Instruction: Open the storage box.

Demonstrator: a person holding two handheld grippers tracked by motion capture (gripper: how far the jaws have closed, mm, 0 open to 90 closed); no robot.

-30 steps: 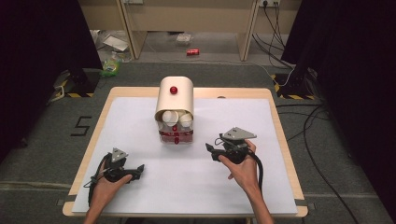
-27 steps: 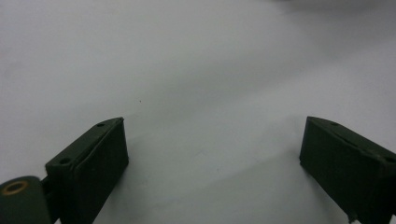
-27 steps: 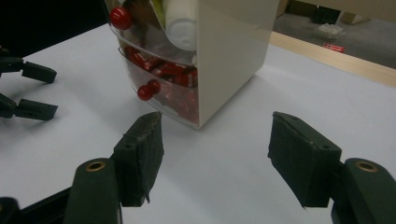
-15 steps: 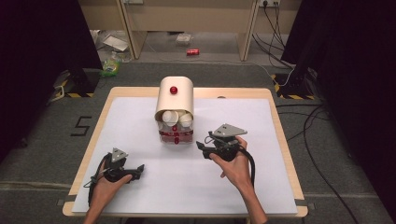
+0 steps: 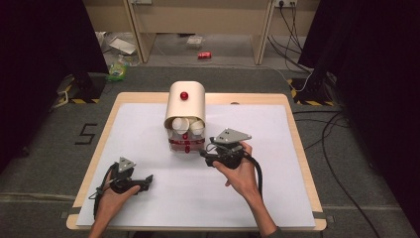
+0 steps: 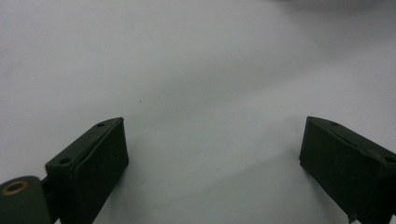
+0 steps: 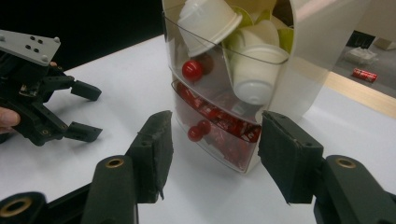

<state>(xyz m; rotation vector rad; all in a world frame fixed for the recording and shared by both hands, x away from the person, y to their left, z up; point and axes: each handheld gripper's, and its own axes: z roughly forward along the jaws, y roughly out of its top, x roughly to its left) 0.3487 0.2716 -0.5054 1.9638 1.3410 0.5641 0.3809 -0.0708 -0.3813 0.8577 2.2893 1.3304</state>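
Right gripper [image 7: 215,154] lines up on the dispenser's lower drawer [image 7: 219,135], jaws spread, gripping nothing yet. Left gripper [image 5: 130,181] rests spread on the table [image 5: 148,99]; the drawer looks closed, so the work is barely begun.

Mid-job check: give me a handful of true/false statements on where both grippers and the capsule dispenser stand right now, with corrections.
1. The right gripper has its jaws open, facing the dispenser. True.
2. The right gripper is clamped on a red knob. False: the jaws stand apart, short of the drawer front, and hold nothing.
3. The left gripper is open over the white table sheet. True.
4. The left gripper holds a white capsule. False: nothing is between its jaws; the white capsules sit inside the dispenser.
5. The dispenser lies tipped on its side. False: it stands upright.
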